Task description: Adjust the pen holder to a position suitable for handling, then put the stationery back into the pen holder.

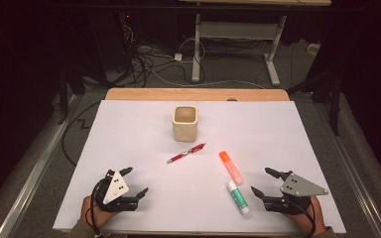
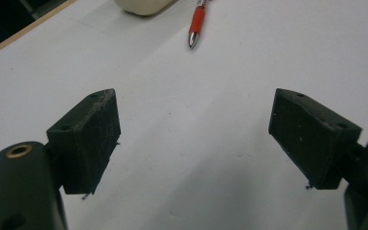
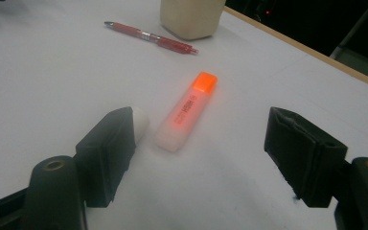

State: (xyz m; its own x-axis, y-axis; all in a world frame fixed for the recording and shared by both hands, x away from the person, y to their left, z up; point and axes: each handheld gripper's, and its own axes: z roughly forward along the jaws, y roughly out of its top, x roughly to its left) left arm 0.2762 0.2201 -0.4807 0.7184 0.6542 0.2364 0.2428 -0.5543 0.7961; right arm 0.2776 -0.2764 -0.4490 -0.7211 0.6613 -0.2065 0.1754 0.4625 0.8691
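Left tongs [image 1: 135, 180] and right tongs [image 1: 261, 181] spread wide, empty, low over desk [image 1: 129, 129]; highlighter [image 3: 186, 110] ahead of right tongs

Cup [image 2: 143, 5] & pen [image 2: 197, 24] cut off at top edge, left gripper view.

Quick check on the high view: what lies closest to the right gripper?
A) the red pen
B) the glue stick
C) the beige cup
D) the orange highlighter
B: the glue stick lies on the white sheet just beside the right gripper, nearer than the orange highlighter, the red pen or the beige cup farther up the table.
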